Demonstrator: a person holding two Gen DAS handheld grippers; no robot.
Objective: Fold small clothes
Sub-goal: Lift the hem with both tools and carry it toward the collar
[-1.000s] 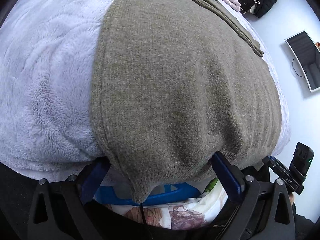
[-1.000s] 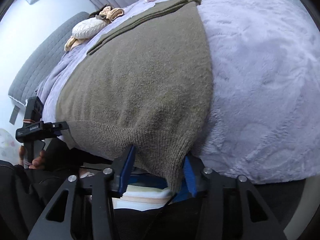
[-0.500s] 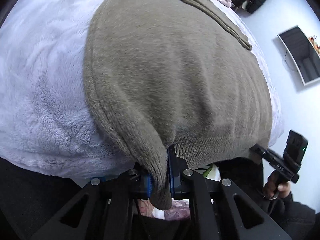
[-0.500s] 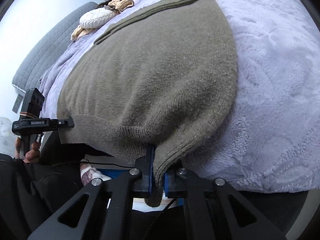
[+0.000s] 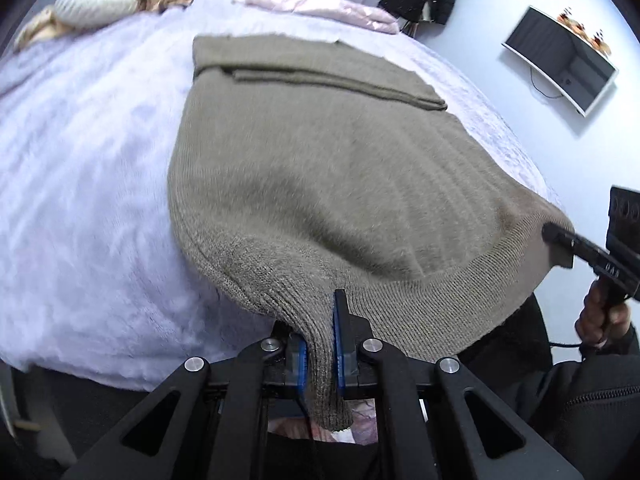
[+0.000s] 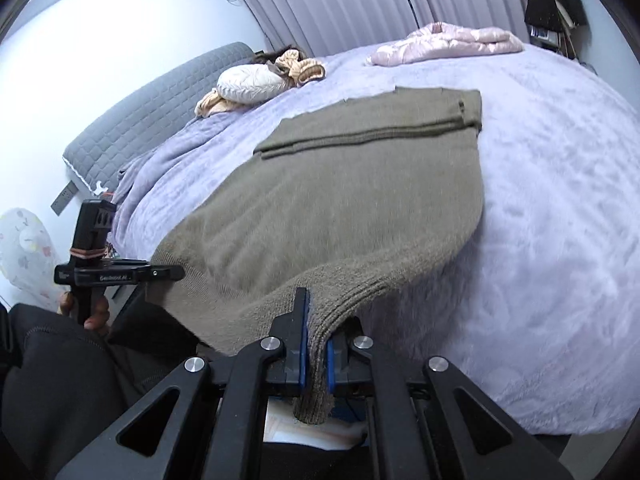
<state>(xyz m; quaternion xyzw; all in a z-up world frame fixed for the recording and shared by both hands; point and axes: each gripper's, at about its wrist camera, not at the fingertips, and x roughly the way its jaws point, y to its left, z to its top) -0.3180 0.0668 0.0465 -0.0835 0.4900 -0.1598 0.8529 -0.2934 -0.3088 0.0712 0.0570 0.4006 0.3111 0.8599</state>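
Both hem corners of olive knitted sweater (image 5: 340,184) pinched: left gripper (image 5: 320,356), right gripper (image 6: 316,360), each clamped tight. Sleeves already folded in; body flat on lilac blanket (image 5: 80,200), lengthwise fold outstanding.

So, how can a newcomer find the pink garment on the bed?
Start from the large lavender bed cover. Look past the olive sweater to the far edge, near the curtains. The pink garment lies there, crumpled and shiny, unlike the white cushion further left.

Sweater hem (image 5: 320,344) in left hand-held gripper (image 5: 320,356)
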